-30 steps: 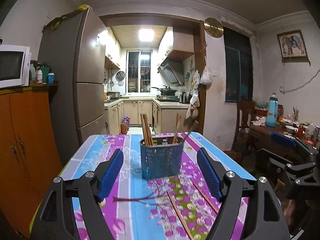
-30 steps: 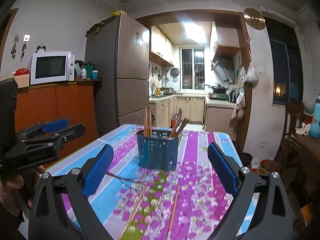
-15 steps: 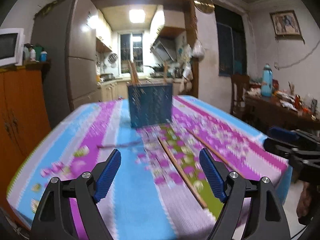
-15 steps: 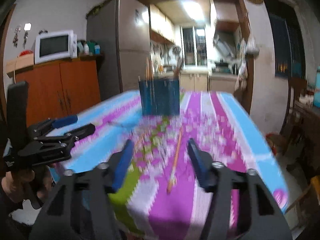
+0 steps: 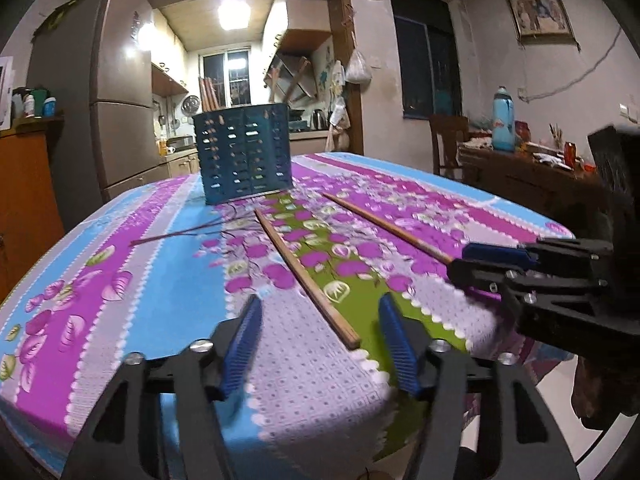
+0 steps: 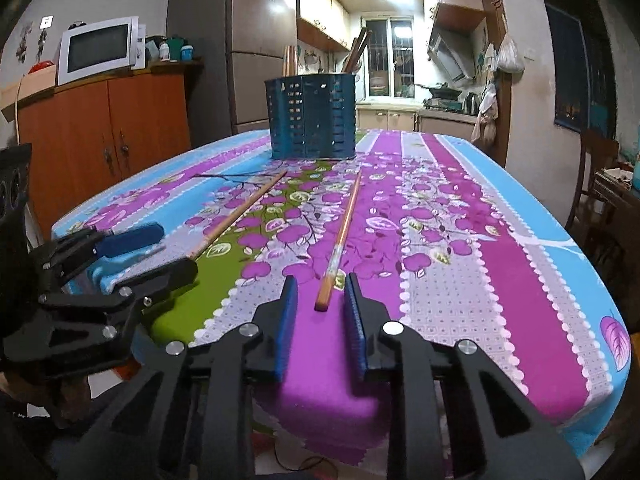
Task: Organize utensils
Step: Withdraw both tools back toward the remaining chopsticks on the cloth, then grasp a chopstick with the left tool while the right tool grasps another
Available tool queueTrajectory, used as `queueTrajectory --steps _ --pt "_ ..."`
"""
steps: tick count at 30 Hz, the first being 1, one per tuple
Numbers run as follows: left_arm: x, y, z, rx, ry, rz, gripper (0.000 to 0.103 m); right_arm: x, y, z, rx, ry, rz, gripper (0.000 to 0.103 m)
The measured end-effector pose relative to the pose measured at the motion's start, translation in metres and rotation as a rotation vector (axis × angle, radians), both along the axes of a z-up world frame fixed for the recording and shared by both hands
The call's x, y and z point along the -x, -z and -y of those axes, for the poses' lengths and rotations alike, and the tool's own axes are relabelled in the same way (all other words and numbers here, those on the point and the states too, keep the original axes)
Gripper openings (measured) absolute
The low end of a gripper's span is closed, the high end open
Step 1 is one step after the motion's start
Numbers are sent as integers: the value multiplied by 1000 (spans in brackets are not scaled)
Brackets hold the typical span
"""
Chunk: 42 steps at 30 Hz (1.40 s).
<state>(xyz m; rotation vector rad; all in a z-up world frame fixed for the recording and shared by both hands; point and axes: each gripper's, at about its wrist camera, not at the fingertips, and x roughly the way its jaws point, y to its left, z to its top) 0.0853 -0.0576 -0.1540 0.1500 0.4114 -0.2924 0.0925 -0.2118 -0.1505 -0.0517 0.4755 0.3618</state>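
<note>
Two slim, square-ended wooden chopsticks lie apart on my glossy floral tabletop (image 5: pixel 120 248), in front of the perforated blue holder (image 5: pixel 244 152). My left gripper (image 5: pixel 320 344) is half-spread and closing around the left chopstick (image 5: pixel 304 272), pads clear. My right gripper (image 6: pixel 320 316) is closing narrowly around the right chopstick (image 6: pixel 340 236), not yet touching.

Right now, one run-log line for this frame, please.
left gripper: closing around left chopstick | right gripper: closing around right chopstick | neither gripped | holder behind
</note>
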Motion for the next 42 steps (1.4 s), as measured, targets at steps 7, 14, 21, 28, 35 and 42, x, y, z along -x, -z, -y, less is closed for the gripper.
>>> queueTrajectory --steps 7,14,21,28,35,42 --pt "1 2 -7 -20 -4 10 21 7 1 -9 1 25 7 7" --pt "-1 3 -33 14 -53 7 19 25 4 -21 0 73 33 7" --pt "1 4 -32 20 -55 32 37 17 5 -25 10 113 51 8" --pt "3 8 -35 46 -38 59 34 15 8 -26 20 125 80 11" --pt "9 7 -23 30 -11 50 8 13 7 -24 -24 139 67 7" --pt "24 -21 -25 60 0 67 8 29 -6 -25 -32 130 102 5"
